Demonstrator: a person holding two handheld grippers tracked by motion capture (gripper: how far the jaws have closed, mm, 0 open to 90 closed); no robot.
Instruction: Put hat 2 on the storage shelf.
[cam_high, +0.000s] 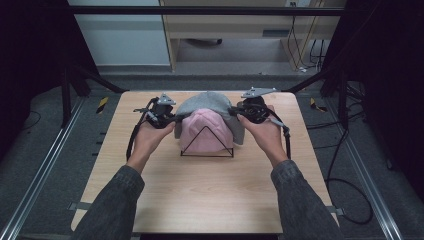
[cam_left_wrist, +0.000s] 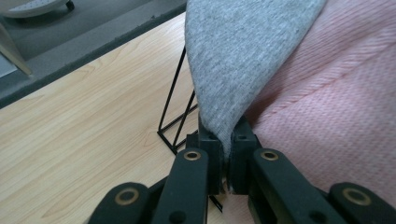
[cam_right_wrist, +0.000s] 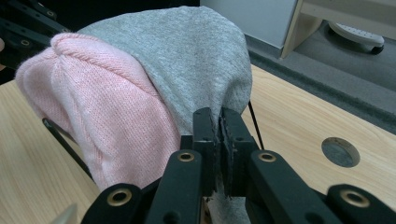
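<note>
At table centre: both my grippers work the same grey hat (cam_high: 212, 102), one on each side of it.
Left gripper (cam_high: 170, 119): jaws pressed together on the left edge of the grey hat; in the left gripper view the cloth (cam_left_wrist: 243, 60) runs down between the two pads and is pinched flat there.
Right gripper (cam_high: 239, 113): jaws likewise pinched on the grey hat's right edge; in the right gripper view the fabric (cam_right_wrist: 196, 56) drops into the narrow slit between the pads.
Opening: barely a slit on either side, only the thickness of the cloth keeping the pads apart.
Grey hat, position: draped over the back and top of the pink hat (cam_high: 205, 131), stretched between my two grips, its front edge lying across the pink crown.
Pink hat: sits on the black wire stand (cam_high: 207, 145), knit surface facing me, touching the grey cloth along its upper and side edges; not in either grip.
Wire stand: triangular frame, standing on the wooden table (cam_high: 200, 190) near its far middle; thin black rods show just beside my left jaws (cam_left_wrist: 175, 116).
Left hand (cam_high: 150, 137): wrapped round the gripper body, forearm coming in from the near edge.
Right hand (cam_high: 265, 135): same hold, mirrored.
Table hole (cam_right_wrist: 340, 151): round dark opening in the wood, off to the side of my right jaws.
</note>
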